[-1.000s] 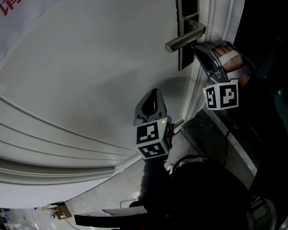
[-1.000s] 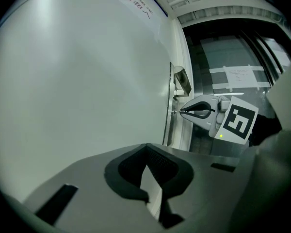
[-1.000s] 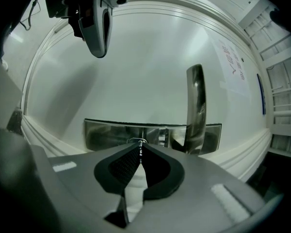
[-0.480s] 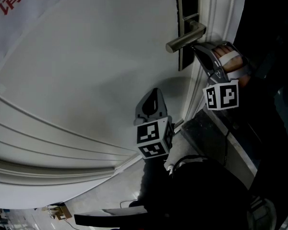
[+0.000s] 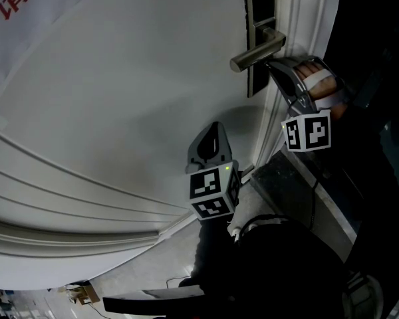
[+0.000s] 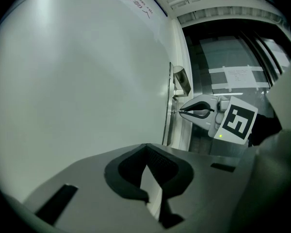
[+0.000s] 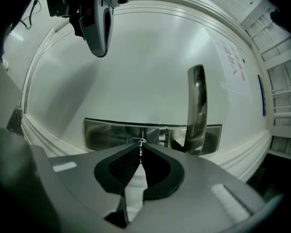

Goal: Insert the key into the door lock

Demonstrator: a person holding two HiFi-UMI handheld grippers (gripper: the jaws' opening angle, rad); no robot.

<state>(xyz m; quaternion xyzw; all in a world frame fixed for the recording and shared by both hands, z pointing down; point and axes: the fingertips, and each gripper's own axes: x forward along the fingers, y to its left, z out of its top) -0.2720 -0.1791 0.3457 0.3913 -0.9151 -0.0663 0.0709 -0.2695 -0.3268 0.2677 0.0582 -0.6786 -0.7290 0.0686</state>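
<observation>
Key [image 7: 140, 148] pinched in the closed jaws of the right gripper [image 7: 139, 144], tip at the keyhole of the metal lock plate [image 7: 106, 135], beside the lever handle [image 7: 196, 101]. Left gripper [image 6: 146, 149], jaws together and empty, faces the white panelled door [image 5: 120, 98]. Dark glazed wall [image 6: 233, 57] lies past the door edge.

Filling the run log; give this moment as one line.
right gripper: shut on key | key: tip at lock, depth unclear | left gripper: shut, empty
</observation>
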